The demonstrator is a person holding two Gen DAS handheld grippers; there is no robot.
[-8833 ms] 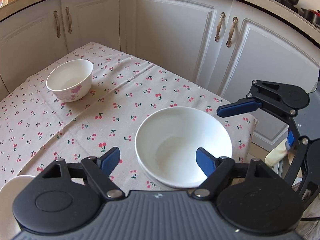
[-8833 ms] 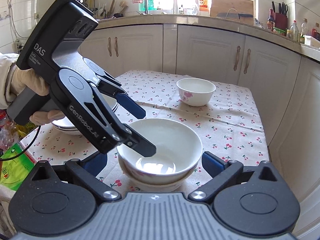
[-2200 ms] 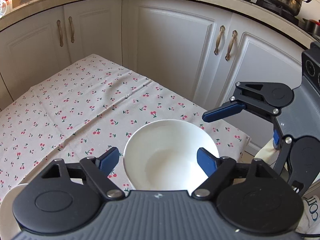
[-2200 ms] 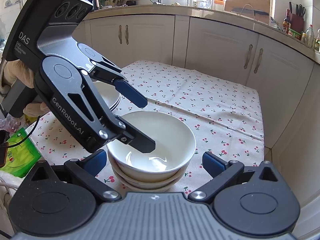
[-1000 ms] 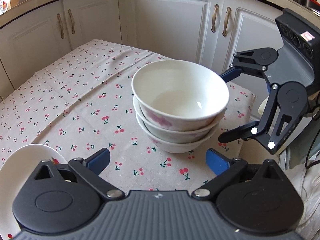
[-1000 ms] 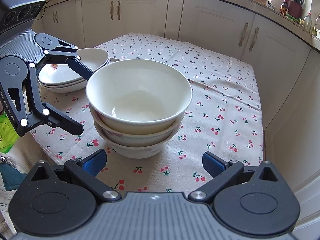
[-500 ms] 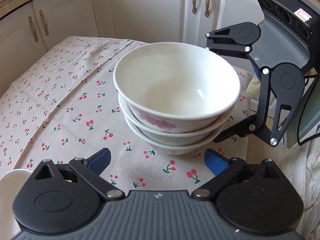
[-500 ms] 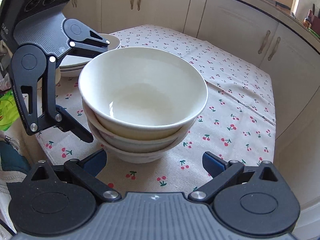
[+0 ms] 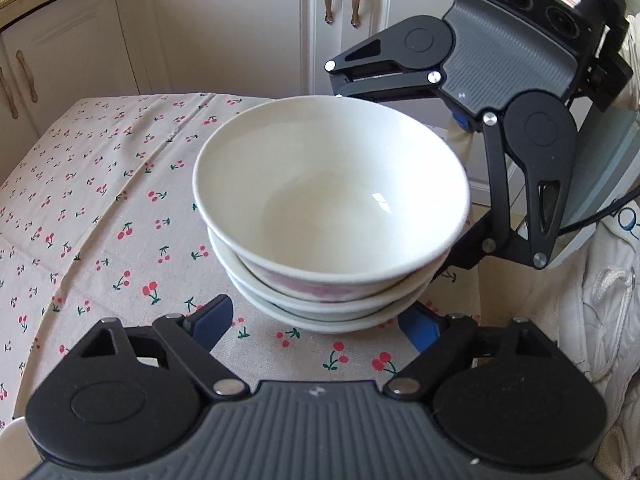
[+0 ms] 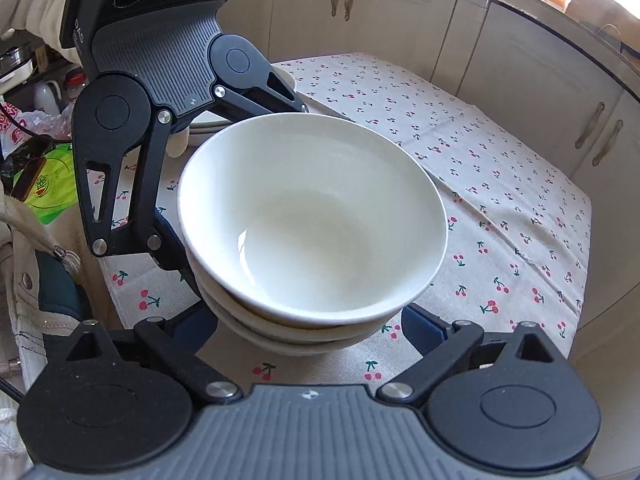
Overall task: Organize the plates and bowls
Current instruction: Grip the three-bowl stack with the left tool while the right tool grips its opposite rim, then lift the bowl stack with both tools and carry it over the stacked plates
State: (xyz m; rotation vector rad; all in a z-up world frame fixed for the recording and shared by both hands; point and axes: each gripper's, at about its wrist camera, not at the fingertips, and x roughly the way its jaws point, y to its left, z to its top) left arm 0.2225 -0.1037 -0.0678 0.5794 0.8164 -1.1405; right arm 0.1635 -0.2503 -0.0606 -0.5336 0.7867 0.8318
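Three white bowls (image 9: 332,200) sit nested in one stack (image 10: 312,220) on the cherry-print tablecloth (image 9: 100,208), near the table's corner. My left gripper (image 9: 316,316) straddles the base of the stack and its jaws are closing; a strip of cloth still shows between its left pad (image 9: 210,318) and the bottom bowl. From the opposite side my right gripper (image 10: 310,320) also straddles the stack, jaws wide and closing slightly, pads beside the bottom bowl without pressing. Each gripper's far finger is hidden behind the bowls in the other's view.
A stack of white plates (image 10: 206,124) lies behind the left gripper, and its rim (image 9: 10,436) shows at the lower left. White cabinets (image 9: 240,28) surround the table. A green packet (image 10: 56,196) and a person's cream clothing (image 9: 600,300) lie beyond the table edge.
Both grippers have closed in on the bowl stack from opposite sides and rolled. The left jaws have narrowed markedly around the bottom bowl. The bowls have stayed in place.
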